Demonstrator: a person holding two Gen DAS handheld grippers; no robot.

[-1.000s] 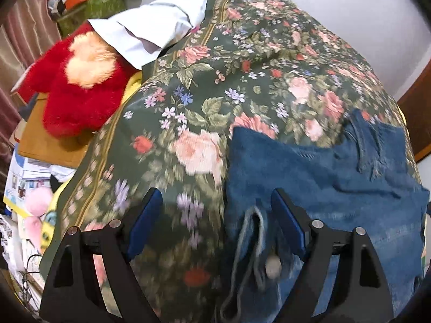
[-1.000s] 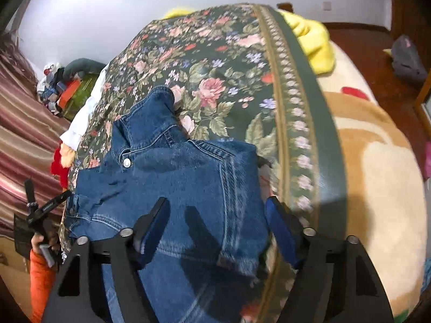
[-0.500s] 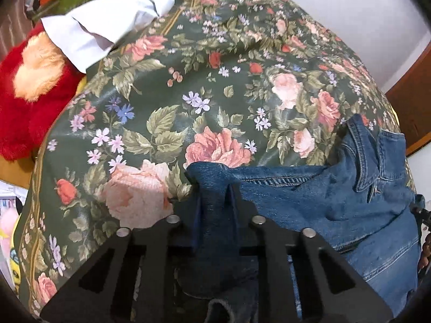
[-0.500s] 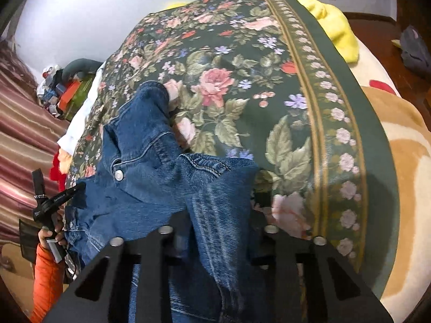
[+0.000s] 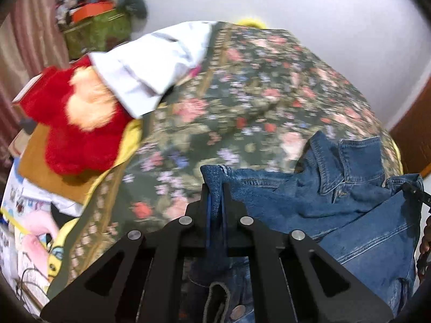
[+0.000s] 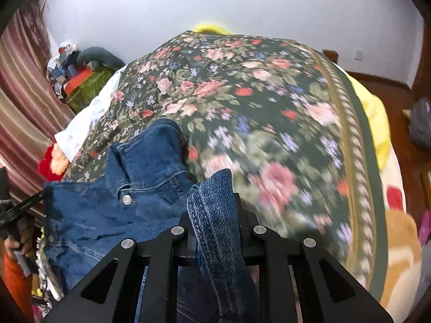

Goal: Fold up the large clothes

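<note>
Both grippers were held wide above the denim jacket (image 5: 336,204) a second ago; now each is clamped on a fold of its cloth, and the cloth is drawn up off the bed.

At the left gripper (image 5: 216,204) the jaws are pressed together on a raised corner of denim, which stands up between the blue pads and is bunched just above them. More denim, with a metal button (image 5: 238,311), hangs below the gripper's frame.

At the right gripper (image 6: 214,215) the jaws are closing on a thick doubled fold of denim, its woven inner side showing, which is pinched between them and runs down over the frame toward the camera.

The rest of the jacket lies rumpled on the floral bedspread (image 6: 269,102) between the two grippers, its collar (image 6: 150,145) turned up and a metal snap (image 6: 126,199) visible below it. It is seen at the near end of the bed.

A white cloth (image 5: 153,64) lies at the bedspread's far left edge, and a red plush toy (image 5: 78,123) rests just beside it, partly under it. A yellow blanket (image 6: 377,123) shows along the bedspread's right border. At the left edge of the right wrist view, a hand (image 6: 20,239) with an orange sleeve (image 6: 16,282) holds the other gripper's handle.
</note>
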